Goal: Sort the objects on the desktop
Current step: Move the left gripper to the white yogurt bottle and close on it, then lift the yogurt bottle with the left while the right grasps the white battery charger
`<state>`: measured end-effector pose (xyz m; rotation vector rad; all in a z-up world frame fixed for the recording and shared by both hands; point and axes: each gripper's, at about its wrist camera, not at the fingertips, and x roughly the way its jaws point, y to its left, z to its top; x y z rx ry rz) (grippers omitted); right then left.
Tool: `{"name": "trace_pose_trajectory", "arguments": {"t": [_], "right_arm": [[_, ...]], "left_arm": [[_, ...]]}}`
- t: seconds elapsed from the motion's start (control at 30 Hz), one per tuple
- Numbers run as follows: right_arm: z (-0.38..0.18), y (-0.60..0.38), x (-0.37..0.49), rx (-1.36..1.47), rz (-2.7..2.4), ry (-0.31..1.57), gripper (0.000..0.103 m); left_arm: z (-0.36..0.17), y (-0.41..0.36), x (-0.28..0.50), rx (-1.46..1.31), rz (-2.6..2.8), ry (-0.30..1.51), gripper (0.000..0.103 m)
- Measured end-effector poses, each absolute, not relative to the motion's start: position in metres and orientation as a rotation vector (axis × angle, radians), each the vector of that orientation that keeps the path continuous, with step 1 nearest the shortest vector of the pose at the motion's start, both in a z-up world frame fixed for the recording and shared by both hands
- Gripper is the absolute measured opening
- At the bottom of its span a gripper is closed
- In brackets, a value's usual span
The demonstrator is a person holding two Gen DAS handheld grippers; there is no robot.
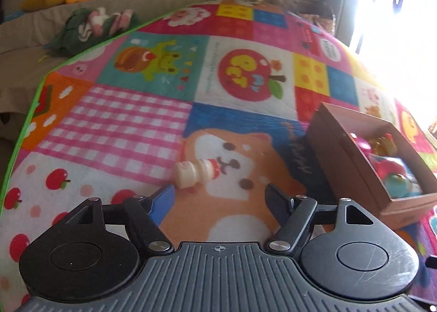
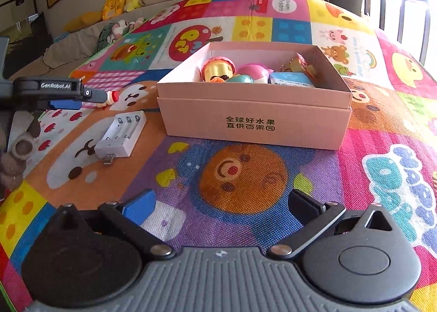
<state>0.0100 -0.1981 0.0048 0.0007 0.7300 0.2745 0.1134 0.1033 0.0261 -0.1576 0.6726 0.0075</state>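
The small bottle [image 1: 198,172] lies beyond the released, downward-tilted left claw [image 1: 220,200]; right claw [image 2: 221,202] gapes empty.

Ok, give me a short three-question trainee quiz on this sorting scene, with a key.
1. True or false: the white battery charger already lies inside the pink box.
2. Which item lies on the mat just ahead of the left gripper? A) a small white bottle with a red band B) a blue carton C) a plush bear
3. Fill in: the right gripper is ____ and holds nothing.

Key
1. False: it lies on the mat, left of the box.
2. A: the small bottle lies on its side.
3. open
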Motion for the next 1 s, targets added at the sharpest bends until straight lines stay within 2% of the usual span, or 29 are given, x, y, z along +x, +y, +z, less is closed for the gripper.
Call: {"name": "trace_pose_trajectory", "arguments": {"t": [0.17,0.23,0.37,0.6,0.7,0.73,0.8,0.87,0.97,1.0], "right_arm": [[0.002,-0.192,0.013,-0.035,0.257,0.759,0.103],[0.001,-0.19,0.013,-0.053,0.253,0.765,0.103],[0.003,-0.197,0.015,0.005,0.253,0.774,0.103],[0.015,-0.19,0.029,0.101,0.361,0.817,0.103],[0.029,-0.157,0.028,0.025,0.461,0.772,0.102],[0.032,-0.141,0.028,-0.036,0.481,0.755,0.099],[0.033,-0.114,0.03,-0.119,0.517,0.744,0.08],[0.029,-0.088,0.038,-0.142,0.529,0.758,0.073],[0.022,-0.063,0.05,-0.169,0.489,0.728,0.071],[0.02,-0.059,0.054,-0.173,0.476,0.725,0.063]], "left_arm": [[0.011,0.102,0.153,-0.109,0.066,0.725,0.064],[0.007,0.099,0.159,-0.081,0.082,0.731,0.049],[0.008,0.1,0.146,-0.082,0.042,0.718,0.048],[0.011,0.096,0.073,-0.075,-0.152,0.71,0.048],[0.015,0.105,0.045,-0.095,-0.176,0.682,0.048],[0.016,0.109,0.04,-0.106,-0.171,0.674,0.048],[0.017,0.119,0.033,-0.126,-0.151,0.663,0.048],[0.017,0.126,0.03,-0.137,-0.135,0.657,0.048],[0.018,0.137,0.029,-0.173,-0.127,0.658,0.048],[0.018,0.138,0.028,-0.18,-0.13,0.657,0.048]]}}
